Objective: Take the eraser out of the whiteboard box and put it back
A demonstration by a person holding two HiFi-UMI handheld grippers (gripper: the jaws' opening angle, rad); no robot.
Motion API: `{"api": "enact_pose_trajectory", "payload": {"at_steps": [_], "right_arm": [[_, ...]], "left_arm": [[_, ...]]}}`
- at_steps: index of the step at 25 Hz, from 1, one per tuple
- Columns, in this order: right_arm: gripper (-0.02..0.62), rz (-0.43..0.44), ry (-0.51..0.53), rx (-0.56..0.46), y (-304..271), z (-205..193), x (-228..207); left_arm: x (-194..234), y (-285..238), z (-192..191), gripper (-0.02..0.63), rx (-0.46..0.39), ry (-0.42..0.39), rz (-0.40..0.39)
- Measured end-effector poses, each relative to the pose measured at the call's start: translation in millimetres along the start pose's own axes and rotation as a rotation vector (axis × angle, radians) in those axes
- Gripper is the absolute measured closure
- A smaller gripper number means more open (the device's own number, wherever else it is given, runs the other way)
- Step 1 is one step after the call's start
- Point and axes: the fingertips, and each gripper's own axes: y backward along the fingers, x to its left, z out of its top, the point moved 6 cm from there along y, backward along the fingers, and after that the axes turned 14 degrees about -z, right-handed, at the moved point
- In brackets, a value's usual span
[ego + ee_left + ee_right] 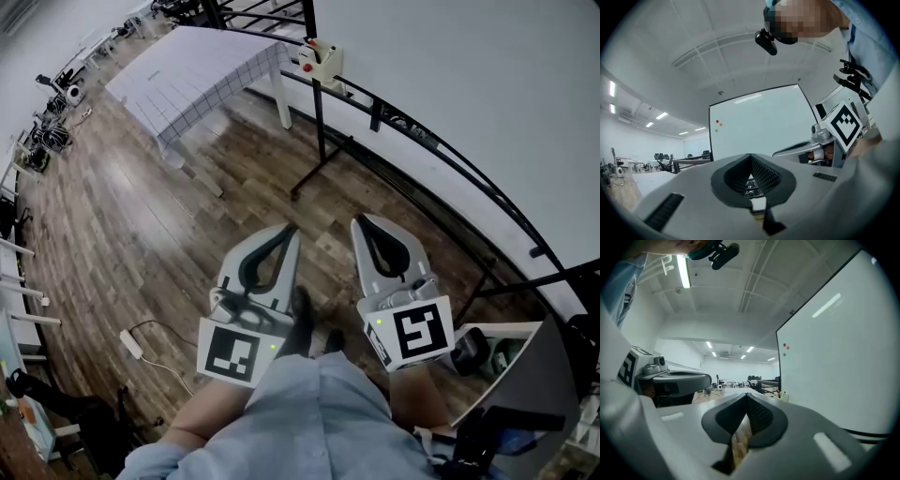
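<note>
The whiteboard (450,75) stands at the right on a black frame. A cream box (321,58) with something red in it hangs on the whiteboard's lower rail, far ahead of both grippers; no eraser can be made out. My left gripper (291,228) and right gripper (361,222) are held side by side close to the body, both shut with nothing between the jaws. In the left gripper view the left gripper (751,157) faces the whiteboard (759,122). In the right gripper view the box (783,396) is small beyond the right gripper (746,395).
A table with a checked cloth (197,70) stands far ahead on the wooden floor. The whiteboard stand's black legs (323,159) reach out over the floor. A power strip (130,343) lies at the lower left. A grey cart (525,375) holding items is at the lower right.
</note>
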Motion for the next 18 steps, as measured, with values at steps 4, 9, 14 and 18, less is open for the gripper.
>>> {"api": "enact_pose_trajectory", "payload": {"at_steps": [4,9,14,18], "right_arm": [[0.594,-0.005,0.005,0.019,-27,-6,-8],[0.594,-0.023,0.004,0.040,-77,-9,-12],[0.594,-0.027,0.000,0.030,-142,0,-7],[0.594,-0.045,0.021,0.011,-184,14,1]], "left_arm": [[22,-12,-13,0.607,-0.008,0.020,0.009],[70,-35,-27,0.607,-0.048,0.033,0.000],[130,-53,-34,0.607,-0.085,0.039,-0.006],[175,-61,-36,0.607,-0.111,0.039,-0.013]]}}
